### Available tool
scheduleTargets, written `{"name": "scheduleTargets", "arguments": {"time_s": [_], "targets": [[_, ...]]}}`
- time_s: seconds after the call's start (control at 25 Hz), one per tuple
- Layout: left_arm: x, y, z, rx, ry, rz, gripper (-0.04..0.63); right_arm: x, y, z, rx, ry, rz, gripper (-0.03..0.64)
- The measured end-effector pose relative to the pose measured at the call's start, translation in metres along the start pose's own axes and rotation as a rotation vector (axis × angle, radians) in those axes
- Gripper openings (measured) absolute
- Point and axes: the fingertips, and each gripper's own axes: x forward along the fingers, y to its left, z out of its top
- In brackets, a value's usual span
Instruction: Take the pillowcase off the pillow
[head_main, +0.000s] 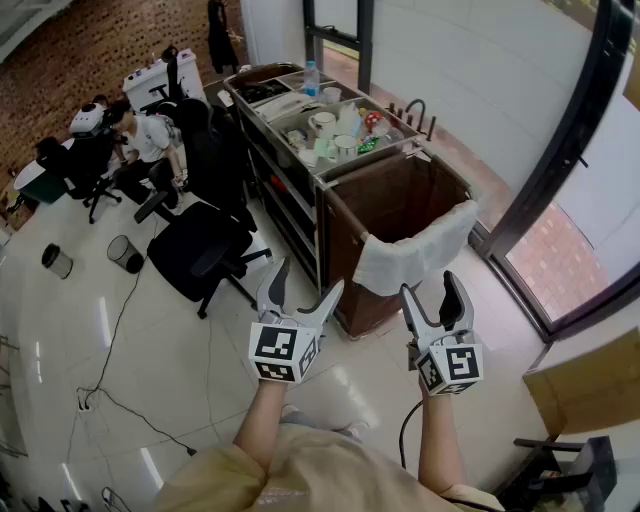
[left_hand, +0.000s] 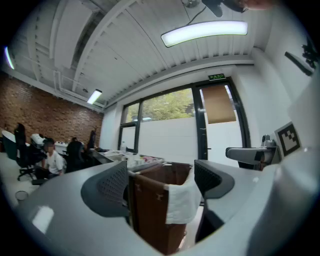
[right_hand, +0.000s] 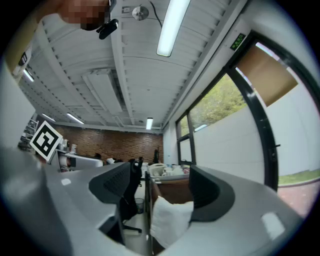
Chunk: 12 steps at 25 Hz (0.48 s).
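Spreading under everything is a glossy white floor (head_main: 150, 340), with a dark-framed glass door (head_main: 560, 150) along its right side. A long housekeeping cart (head_main: 285, 190) stands in the middle of the head view, its top tray crowded with cups (head_main: 322, 124) and a small bottle (head_main: 311, 78). At the cart's near end sits a brown linen bin (head_main: 400, 200), open at the top. Left of the cart are black office chairs (head_main: 200, 250), and a seated person (head_main: 145, 135) is farther back among more chairs.

A white cloth (head_main: 415, 250) hangs over the bin's near rim, part of it inside and part down the outer face. It looks puffy in the right gripper view, so it may be the pillowcase or the pillow inside it, but I cannot tell which.

Both grippers are held up in front of the bin and apart from it. The left gripper (head_main: 305, 278) has its jaws spread wide with only air between them, and its own view looks past them at the bin and the cloth beyond. The right gripper (head_main: 430, 287) likewise has its jaws apart and holds nothing, with the cloth framed between them farther off.

Two small waste bins (head_main: 125, 253) stand on the floor at the left.
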Motion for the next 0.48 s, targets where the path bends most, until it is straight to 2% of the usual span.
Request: {"name": "scheduleTargets", "arguments": {"time_s": [0.16,0.48], "targets": [[-0.049,0.076,-0.006,0.008,-0.009,0.090,0.419,0.045,0.084,-0.019,-0.001,-0.012,0.112,0.359],[-0.171,0.251,-0.009,0.040,-0.042,0.389,0.419,0.159,0.276,-0.068,0.045,-0.011,0.432,0.357]]}}
